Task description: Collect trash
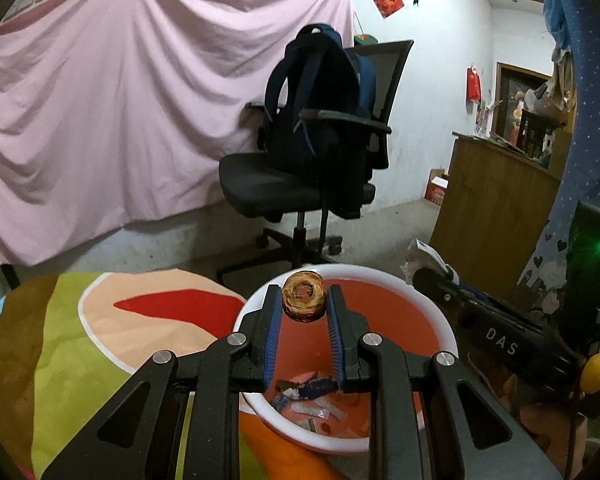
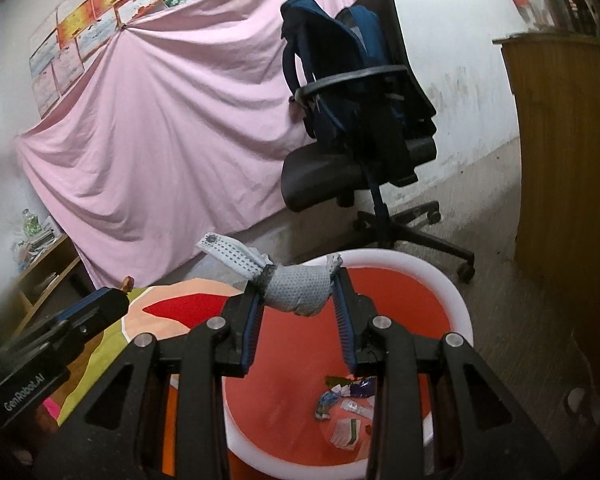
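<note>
My left gripper [image 1: 303,300] is shut on a brown ring-shaped scrap [image 1: 303,297] and holds it above the red bin with a white rim [image 1: 384,312]. My right gripper [image 2: 298,292] is shut on a knotted grey-and-white cloth wad [image 2: 296,290] and holds it above the same bin [image 2: 404,312]. Several wrappers lie on the bin's bottom [image 1: 308,394] [image 2: 344,404]. The right gripper's body shows at the right of the left wrist view [image 1: 496,332]. The left gripper's body shows at the left of the right wrist view [image 2: 60,332].
The bin stands beside a bed with a colourful cover [image 1: 100,344]. A black office chair [image 1: 300,188] with a blue backpack [image 1: 320,96] stands behind it. A pink sheet [image 1: 120,100] hangs on the wall. A wooden cabinet [image 1: 496,216] stands at the right.
</note>
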A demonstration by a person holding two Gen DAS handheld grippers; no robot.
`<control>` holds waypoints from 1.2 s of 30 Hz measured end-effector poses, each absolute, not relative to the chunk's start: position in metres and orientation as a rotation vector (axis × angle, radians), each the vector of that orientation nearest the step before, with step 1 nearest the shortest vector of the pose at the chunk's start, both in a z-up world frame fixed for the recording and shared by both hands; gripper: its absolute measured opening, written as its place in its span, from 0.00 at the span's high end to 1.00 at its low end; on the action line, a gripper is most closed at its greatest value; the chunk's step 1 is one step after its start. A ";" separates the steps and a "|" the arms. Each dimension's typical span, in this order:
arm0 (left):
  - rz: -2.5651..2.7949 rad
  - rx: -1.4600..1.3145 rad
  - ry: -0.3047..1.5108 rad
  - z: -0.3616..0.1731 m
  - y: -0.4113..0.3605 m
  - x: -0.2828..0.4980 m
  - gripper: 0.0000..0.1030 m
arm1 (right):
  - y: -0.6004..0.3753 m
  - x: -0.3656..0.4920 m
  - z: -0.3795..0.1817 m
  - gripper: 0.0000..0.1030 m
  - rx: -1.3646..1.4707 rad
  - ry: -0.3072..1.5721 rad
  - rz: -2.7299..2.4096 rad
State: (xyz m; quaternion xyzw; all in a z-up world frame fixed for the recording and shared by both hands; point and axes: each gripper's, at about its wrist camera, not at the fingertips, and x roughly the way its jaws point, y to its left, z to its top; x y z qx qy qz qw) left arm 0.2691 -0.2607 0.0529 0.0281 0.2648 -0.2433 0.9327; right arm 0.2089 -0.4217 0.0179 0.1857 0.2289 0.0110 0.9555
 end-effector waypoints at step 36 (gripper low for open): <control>-0.473 -0.008 0.620 0.046 -0.241 0.286 0.62 | -0.426 0.216 0.007 0.01 0.451 0.498 0.052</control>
